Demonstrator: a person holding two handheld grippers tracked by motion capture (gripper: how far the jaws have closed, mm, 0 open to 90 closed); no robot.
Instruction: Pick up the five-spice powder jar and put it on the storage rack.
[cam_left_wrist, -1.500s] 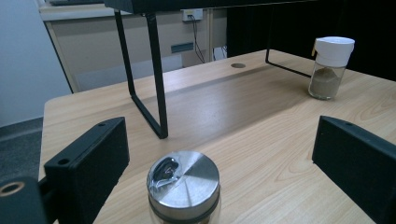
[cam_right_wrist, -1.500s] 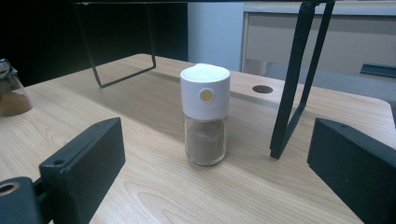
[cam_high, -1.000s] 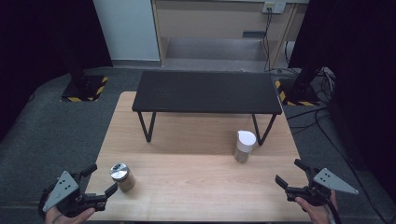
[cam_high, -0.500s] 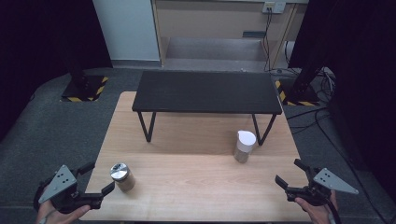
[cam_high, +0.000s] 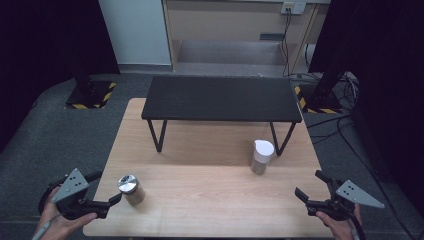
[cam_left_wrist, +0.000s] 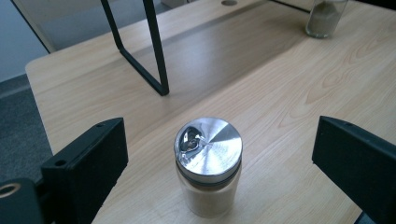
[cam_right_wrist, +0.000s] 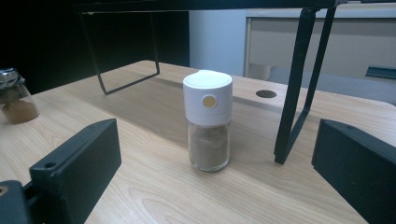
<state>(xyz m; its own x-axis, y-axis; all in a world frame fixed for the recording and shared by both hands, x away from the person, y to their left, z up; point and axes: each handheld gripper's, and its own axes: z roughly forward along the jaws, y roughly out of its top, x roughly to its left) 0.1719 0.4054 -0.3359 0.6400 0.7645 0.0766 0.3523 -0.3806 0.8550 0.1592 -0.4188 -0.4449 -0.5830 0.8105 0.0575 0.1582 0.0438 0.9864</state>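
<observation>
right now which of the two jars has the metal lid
The jar at the table's near left, between the open left gripper's jaws, has the shiny metal lid. The other jar, by the black stand's right leg, wears a white plastic cap.

The desk (cam_high: 210, 195) was a light wood surface carrying a black metal riser shelf (cam_high: 222, 97) at its far half. A steel-lidded jar (cam_high: 131, 189) stood near the front left; a white-capped jar (cam_high: 262, 156) stood beside the shelf's right leg.

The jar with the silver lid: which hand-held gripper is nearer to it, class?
Left. The left hand-held gripper is open right beside the jar with the silver lid; the right hand-held gripper is open at the table's opposite edge.
</observation>
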